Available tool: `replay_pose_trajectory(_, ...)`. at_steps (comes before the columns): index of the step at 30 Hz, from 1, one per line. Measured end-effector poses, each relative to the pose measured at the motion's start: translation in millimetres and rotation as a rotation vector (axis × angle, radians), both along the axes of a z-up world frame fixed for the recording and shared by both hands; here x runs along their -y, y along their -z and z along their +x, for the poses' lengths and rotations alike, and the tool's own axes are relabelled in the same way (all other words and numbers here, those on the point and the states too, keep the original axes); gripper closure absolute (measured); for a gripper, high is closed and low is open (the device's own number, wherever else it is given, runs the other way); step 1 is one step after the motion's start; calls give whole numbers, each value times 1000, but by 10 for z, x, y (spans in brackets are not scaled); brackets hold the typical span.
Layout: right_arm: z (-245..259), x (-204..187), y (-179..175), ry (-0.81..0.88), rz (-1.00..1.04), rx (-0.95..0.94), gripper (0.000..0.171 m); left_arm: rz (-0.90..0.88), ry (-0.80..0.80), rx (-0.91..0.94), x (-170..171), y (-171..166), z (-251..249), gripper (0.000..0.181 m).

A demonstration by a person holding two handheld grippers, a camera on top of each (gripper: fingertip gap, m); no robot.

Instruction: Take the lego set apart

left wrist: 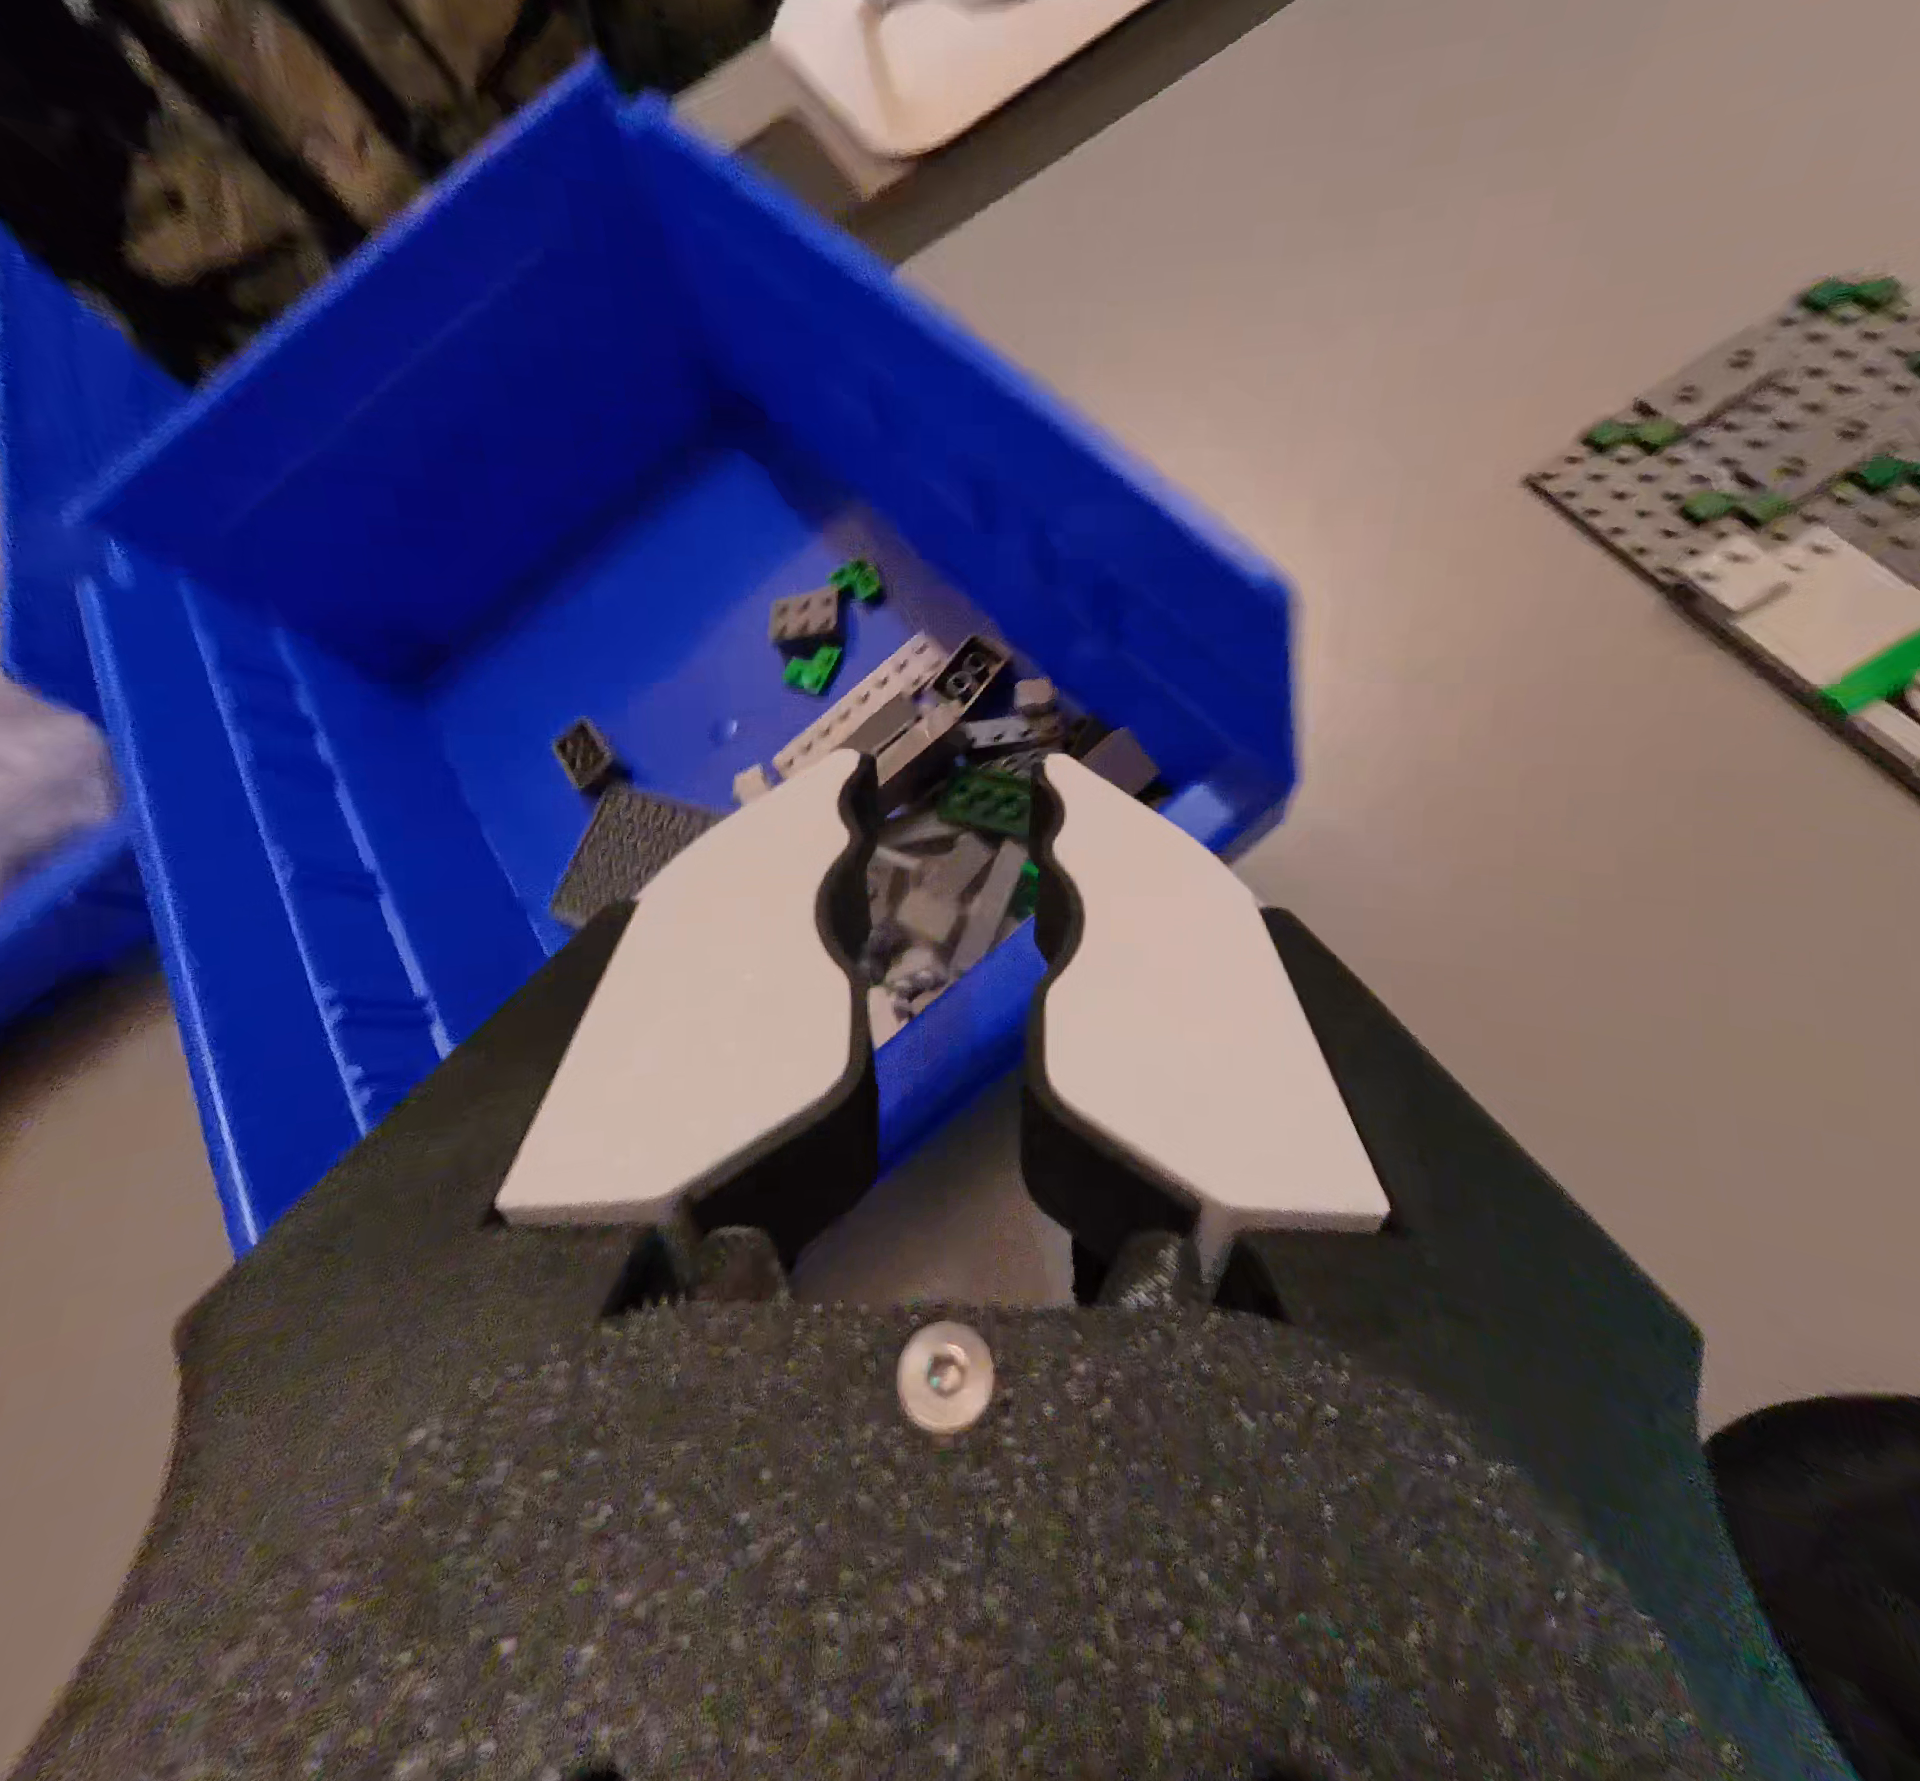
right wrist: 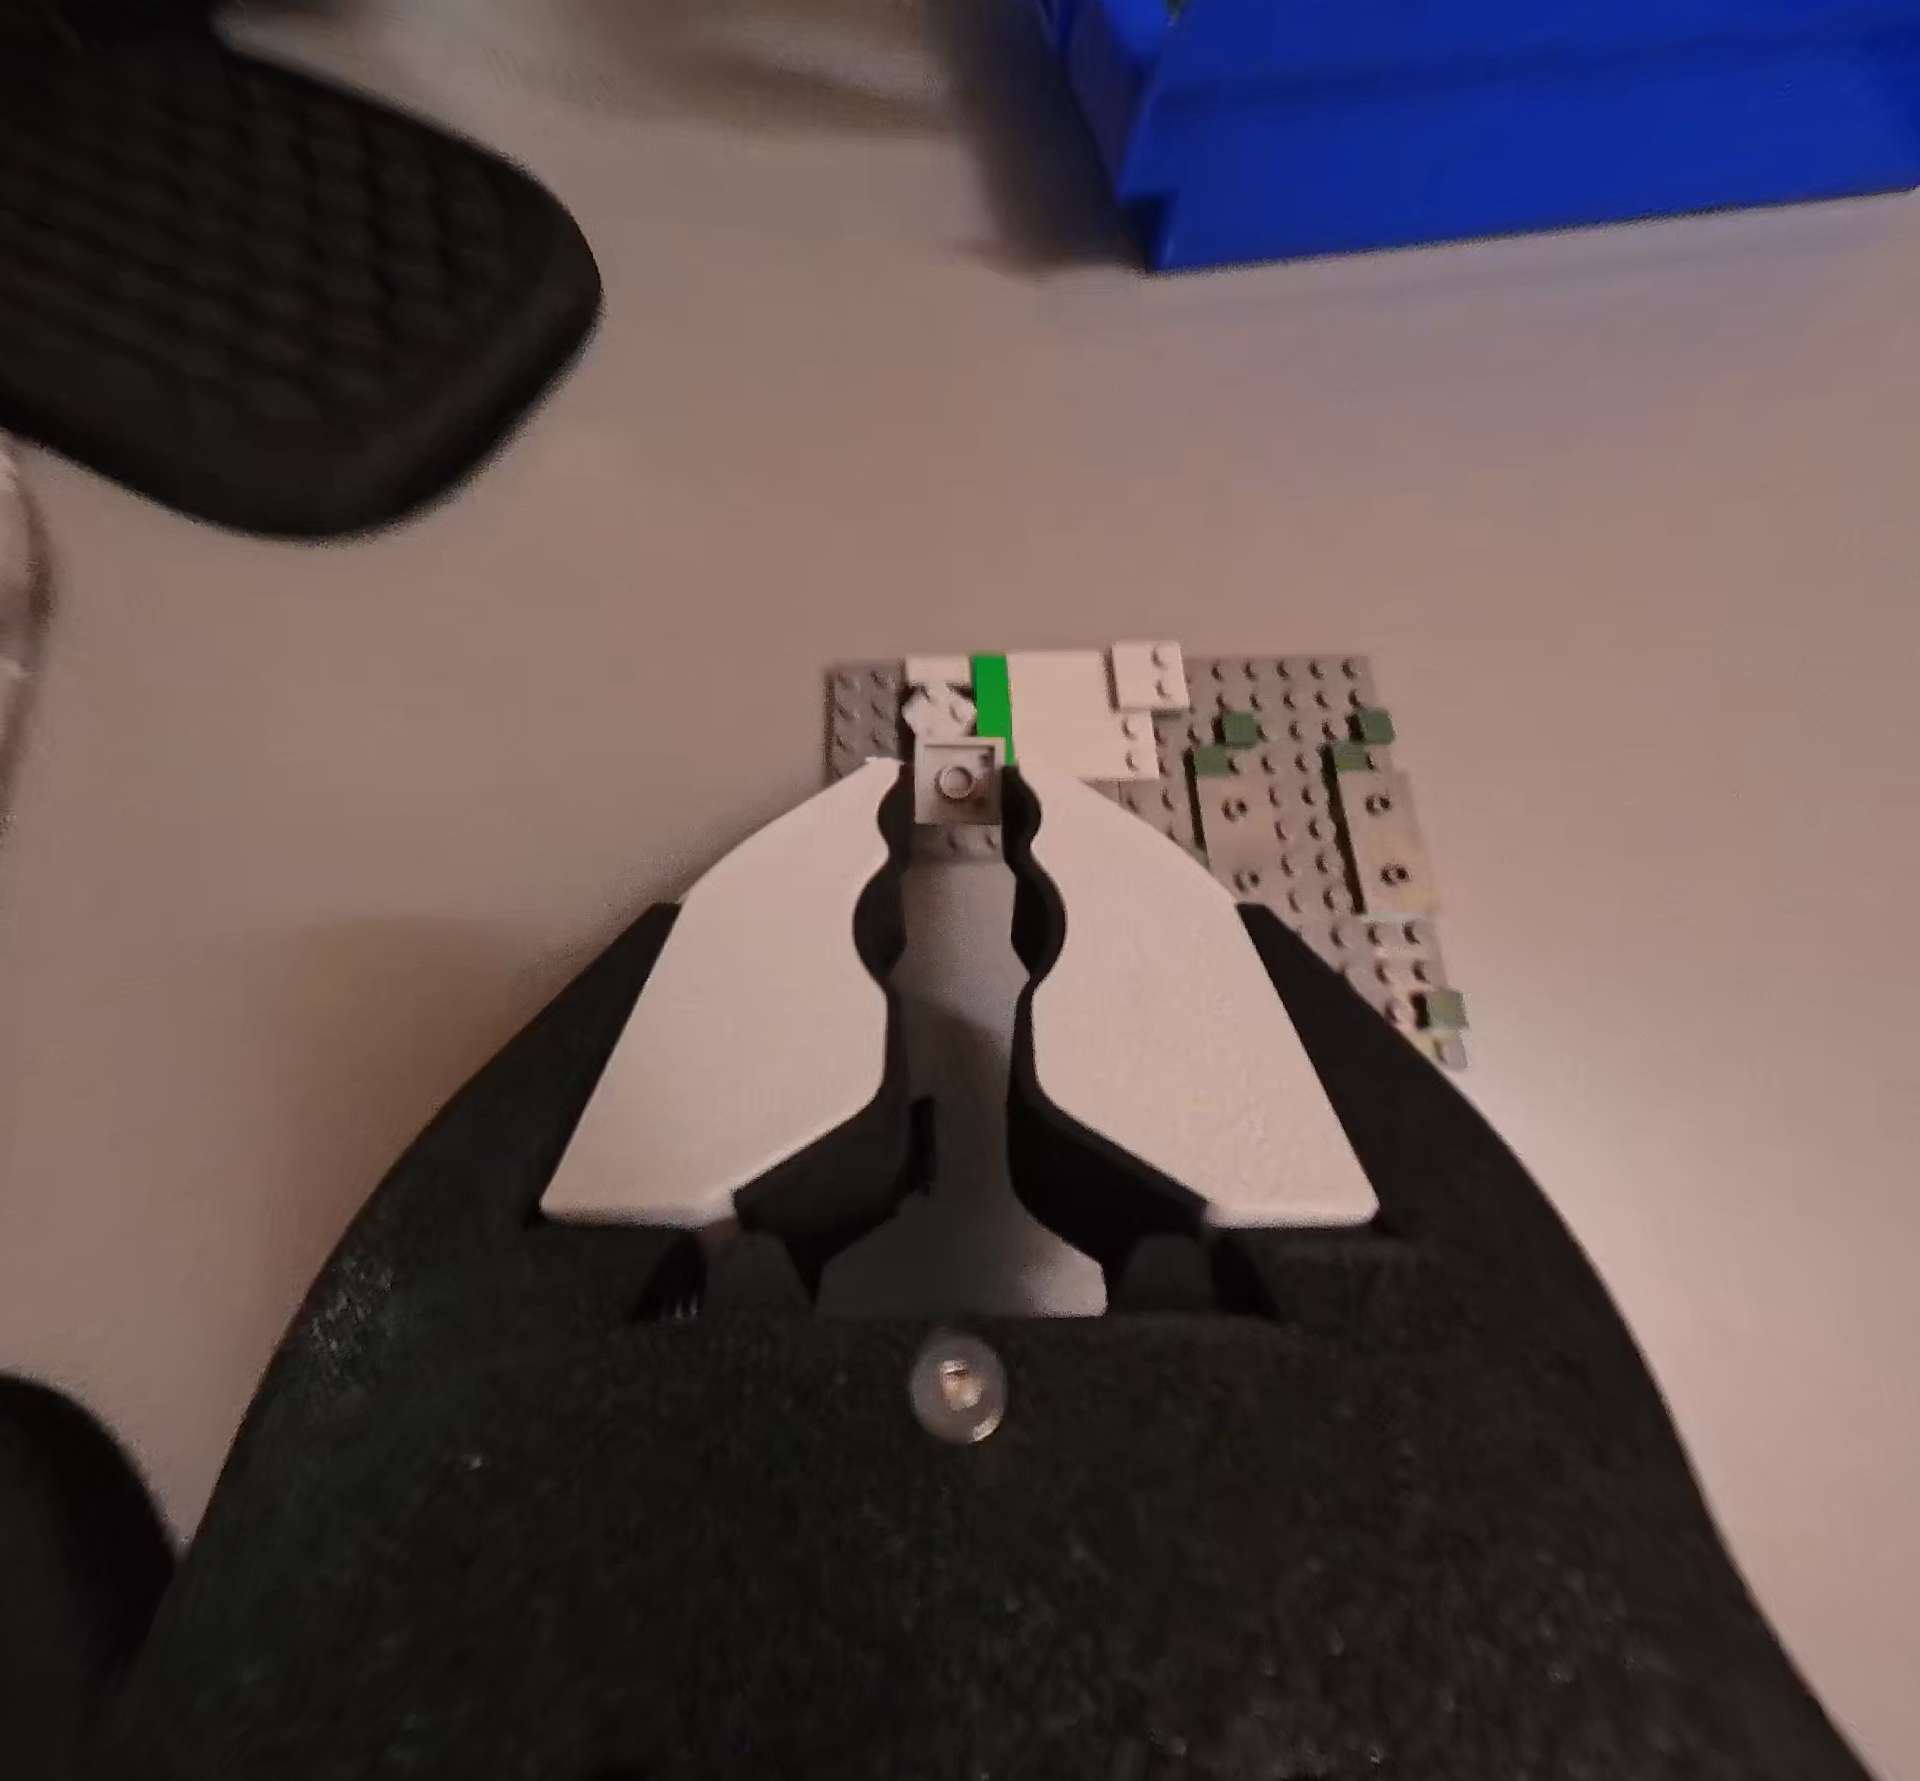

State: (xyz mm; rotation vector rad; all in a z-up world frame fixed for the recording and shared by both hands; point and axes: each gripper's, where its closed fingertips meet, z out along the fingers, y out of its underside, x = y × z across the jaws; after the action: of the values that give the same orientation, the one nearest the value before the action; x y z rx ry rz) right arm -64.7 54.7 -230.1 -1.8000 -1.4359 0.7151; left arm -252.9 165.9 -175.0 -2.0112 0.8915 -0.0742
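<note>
1. Left gripper (left wrist: 951,775) hangs over the near end of a blue bin (left wrist: 436,401), jaws spread with nothing between them.
2. Loose bricks (left wrist: 904,692), grey, dark and green, lie heaped in the bin's near corner, under the fingertips.
3. Right gripper (right wrist: 951,775) sits low over the lego set (right wrist: 1288,796), jaws partly spread around a small grey piece (right wrist: 961,786); blur hides whether the fingers touch it.
4. That piece stands at the set's near-left part, just beside a green strip (right wrist: 992,703) and white tiles (right wrist: 1060,703).
5. On the grey table (right wrist: 727,536) the set lies flat, well apart from the bin; small green bricks (right wrist: 1236,729) dot its studded plate.
6. Off to the left rests a black mesh pad (right wrist: 260,277).
</note>
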Motion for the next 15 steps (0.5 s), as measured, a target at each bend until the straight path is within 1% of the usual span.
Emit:
replay_pose_trajectory(3,-144,60,-229,32,-185,-189,156,128,151,-20,283,-123,304,155)
replay_pose_trajectory(7,-306,107,-458,79,-453,-406,155,187,354,55,776,-163,782,156)
replay_pose_trajectory(11,-421,145,-600,85,-648,-572,156,270,470,38,1129,-130,1125,156)
replay_pose_trajectory(15,-490,201,-676,61,-771,-663,155,309,505,14,1309,-79,1365,157)
